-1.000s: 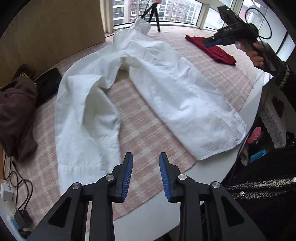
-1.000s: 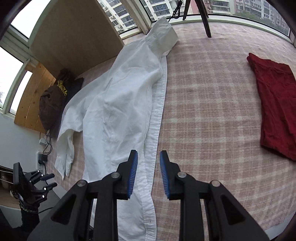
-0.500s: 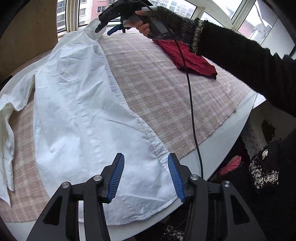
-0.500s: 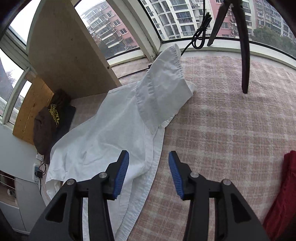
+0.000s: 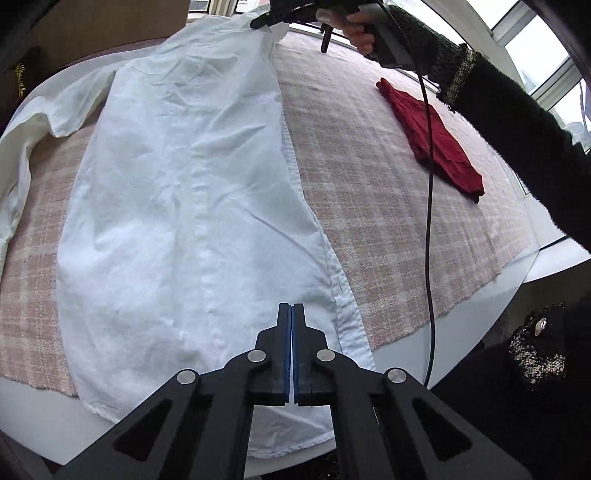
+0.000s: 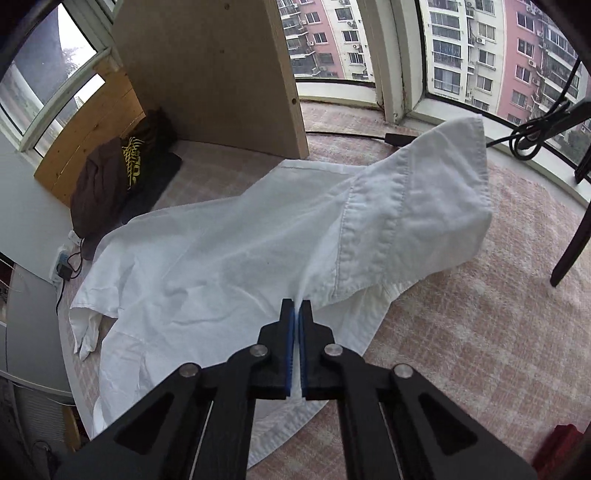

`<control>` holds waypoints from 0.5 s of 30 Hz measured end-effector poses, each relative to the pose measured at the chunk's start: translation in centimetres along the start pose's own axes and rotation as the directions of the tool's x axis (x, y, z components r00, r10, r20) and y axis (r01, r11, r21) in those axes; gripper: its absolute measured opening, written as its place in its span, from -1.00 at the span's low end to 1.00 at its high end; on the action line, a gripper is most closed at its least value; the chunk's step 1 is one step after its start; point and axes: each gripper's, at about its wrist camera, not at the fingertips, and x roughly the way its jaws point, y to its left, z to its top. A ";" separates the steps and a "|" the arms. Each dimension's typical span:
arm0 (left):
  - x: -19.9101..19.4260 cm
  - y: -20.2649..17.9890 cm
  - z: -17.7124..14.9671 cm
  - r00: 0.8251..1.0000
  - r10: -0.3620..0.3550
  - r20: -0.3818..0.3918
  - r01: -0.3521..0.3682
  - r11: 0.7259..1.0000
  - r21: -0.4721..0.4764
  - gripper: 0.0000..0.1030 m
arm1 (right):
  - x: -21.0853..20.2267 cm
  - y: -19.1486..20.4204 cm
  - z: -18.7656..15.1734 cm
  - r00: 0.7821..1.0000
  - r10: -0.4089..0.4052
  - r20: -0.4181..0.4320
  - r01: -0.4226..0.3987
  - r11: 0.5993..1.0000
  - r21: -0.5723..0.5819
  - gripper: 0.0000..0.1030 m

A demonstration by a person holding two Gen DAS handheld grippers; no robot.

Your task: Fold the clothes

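A white shirt (image 5: 184, 184) lies spread lengthwise on a pink plaid cloth (image 5: 388, 184). My left gripper (image 5: 291, 306) is down at the hem end beside the button placket. Its jaws are closing together, blue pads meeting on the fabric. In the right wrist view the shirt (image 6: 221, 266) bunches up toward my right gripper (image 6: 296, 301), whose jaws are closing into a pinch on the cloth just below the collar (image 6: 424, 206). The collar stands lifted off the table. From the left wrist view the right gripper (image 5: 258, 23) sits at the far collar end, held by a hand in a dark sleeve (image 5: 517, 122).
A folded red garment (image 5: 439, 144) lies to the right on the cloth. A black cable (image 5: 428, 221) hangs across it. A brown garment with yellow print (image 6: 110, 177) sits at the far left by a wooden board (image 6: 214, 74). A tripod leg (image 6: 572, 240) stands right; the white table edge (image 5: 535, 266) curves close.
Both grippers went from open to shut. The left one swung across to the shirt's hem by the placket; the right one travelled up to the collar, which is now lifted.
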 end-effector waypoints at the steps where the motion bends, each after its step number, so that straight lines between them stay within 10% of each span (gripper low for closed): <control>1: -0.3 -0.3 0.2 1.000 -0.010 0.003 0.010 1.000 -0.003 -1.00 | -0.7 0.1 0.5 1.000 -0.007 0.013 0.008 1.000 -0.010 -0.96; 3: -0.3 -1.5 0.7 1.000 0.010 0.005 -0.010 0.999 0.047 -0.81 | -1.8 0.6 1.4 0.997 -0.073 0.040 0.075 0.996 -0.044 -0.96; 6: -0.8 -1.7 0.5 0.998 0.063 0.011 -0.063 0.996 0.064 -0.57 | -1.2 2.0 2.4 0.935 -0.344 0.082 0.353 0.921 -0.164 -0.93; 10: -4.1 2.4 -1.1 0.990 0.130 0.056 -0.128 0.990 -0.052 -0.47 | -0.3 1.1 1.6 0.937 -0.349 -0.006 0.345 0.928 -0.138 -0.92; 15: -6.3 8.8 -4.0 0.973 0.228 0.042 -0.215 0.955 -0.204 -0.35 | -1.9 6.2 -1.5 0.990 -0.132 -0.049 0.118 0.968 -0.222 -0.87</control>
